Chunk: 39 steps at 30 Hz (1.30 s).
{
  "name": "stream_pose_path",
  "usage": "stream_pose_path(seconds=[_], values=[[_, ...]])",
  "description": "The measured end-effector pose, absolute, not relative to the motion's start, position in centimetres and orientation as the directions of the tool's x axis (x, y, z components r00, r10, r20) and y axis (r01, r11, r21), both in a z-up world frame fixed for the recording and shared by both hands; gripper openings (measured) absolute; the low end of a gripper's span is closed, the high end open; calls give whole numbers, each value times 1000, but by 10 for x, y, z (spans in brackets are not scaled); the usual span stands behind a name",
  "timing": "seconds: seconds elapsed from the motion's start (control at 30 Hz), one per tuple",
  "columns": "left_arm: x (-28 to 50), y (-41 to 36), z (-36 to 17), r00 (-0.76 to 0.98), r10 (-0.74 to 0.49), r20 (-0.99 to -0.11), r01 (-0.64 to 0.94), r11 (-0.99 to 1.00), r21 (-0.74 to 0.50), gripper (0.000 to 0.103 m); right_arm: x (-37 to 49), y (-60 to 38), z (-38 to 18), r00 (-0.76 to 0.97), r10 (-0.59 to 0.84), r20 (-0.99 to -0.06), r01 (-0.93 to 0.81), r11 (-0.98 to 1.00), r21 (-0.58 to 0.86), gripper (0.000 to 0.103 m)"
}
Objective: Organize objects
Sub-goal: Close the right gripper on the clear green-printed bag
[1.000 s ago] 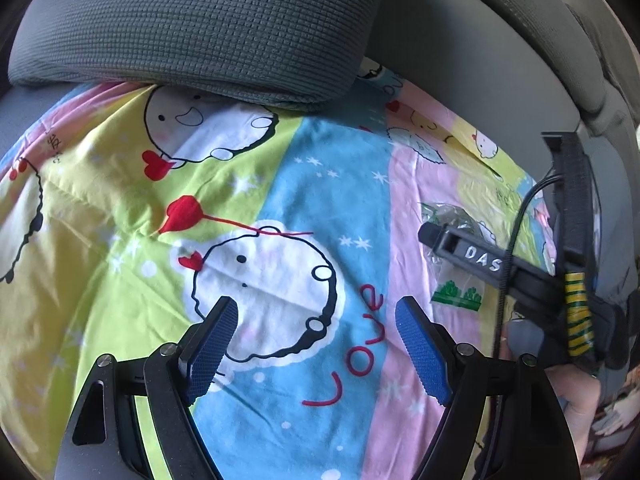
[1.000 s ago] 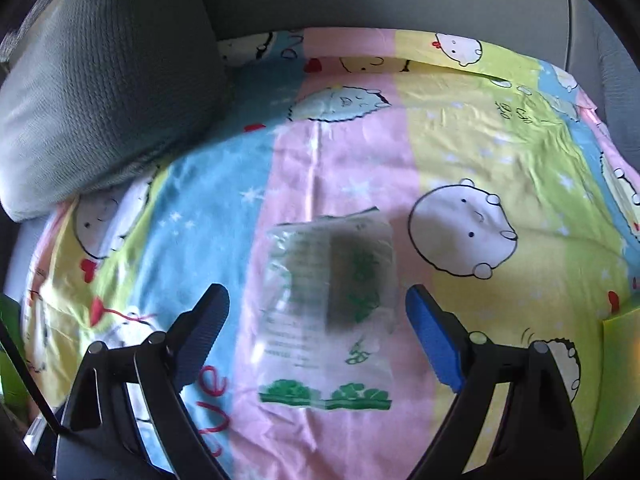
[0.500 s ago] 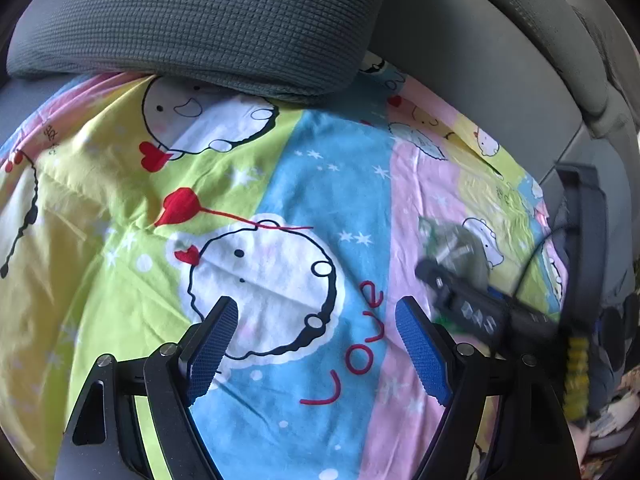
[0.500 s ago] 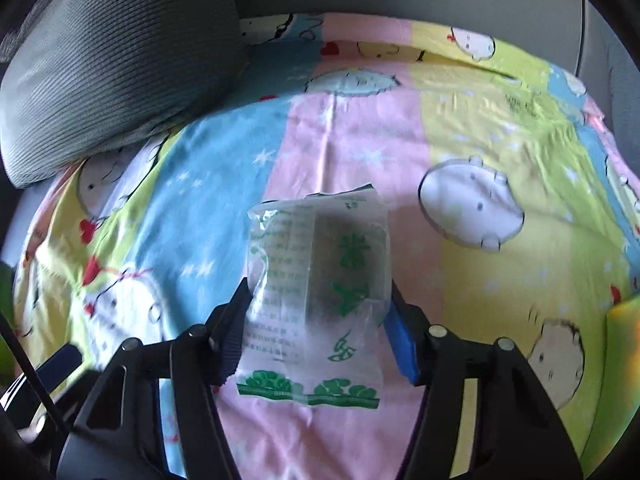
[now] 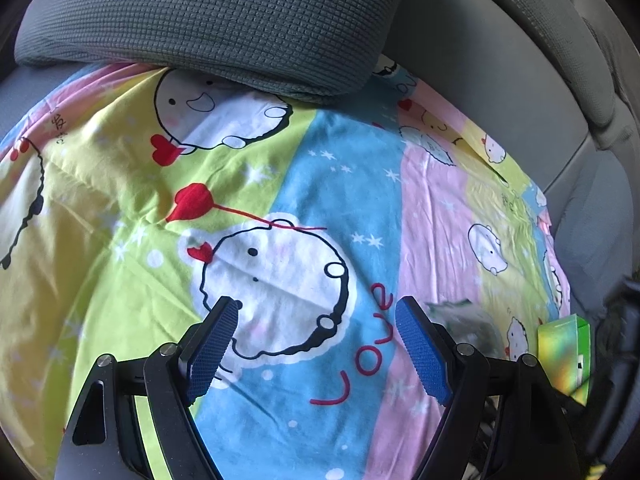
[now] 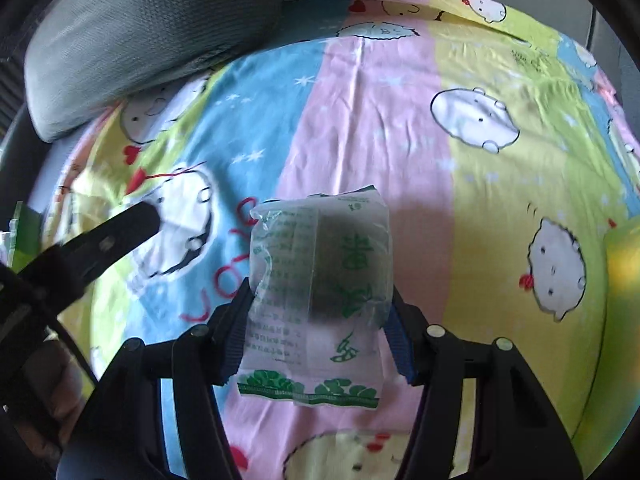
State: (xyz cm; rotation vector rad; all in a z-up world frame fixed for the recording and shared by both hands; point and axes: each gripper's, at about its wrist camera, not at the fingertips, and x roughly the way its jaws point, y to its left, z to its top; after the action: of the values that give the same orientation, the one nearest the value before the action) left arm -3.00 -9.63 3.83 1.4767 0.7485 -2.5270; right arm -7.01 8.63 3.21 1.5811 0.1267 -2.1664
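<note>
The clear plastic packet (image 6: 316, 300), printed in green and with something dark inside, sits pinched between the two pads of the right gripper (image 6: 318, 326), above the pink stripe of the cartoon bedsheet (image 6: 500, 200); the jaws have just been closing and now press on its sides. The grip looks risky: the film is thin and slippery, and the pads seem to hold mostly loose wrapper, so a quick swing could let the packet slide out or crumple. The left gripper (image 5: 316, 350) hangs open and empty over the blue stripe of the sheet, near enough on the left that the two tools could knock together. A grey cushion (image 5: 208, 20) lies at the far side. At the right edge stands a shiny green box (image 5: 564, 356); whether it is open, or what it holds, I cannot tell.
</note>
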Motion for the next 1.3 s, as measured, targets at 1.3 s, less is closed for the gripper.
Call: stream_pose_path(seconds=[1.3], values=[[-36, -45, 25, -449, 448, -773, 170, -806, -567, 82, -95, 140, 32, -250, -563, -788, 158, -826, 541, 81]])
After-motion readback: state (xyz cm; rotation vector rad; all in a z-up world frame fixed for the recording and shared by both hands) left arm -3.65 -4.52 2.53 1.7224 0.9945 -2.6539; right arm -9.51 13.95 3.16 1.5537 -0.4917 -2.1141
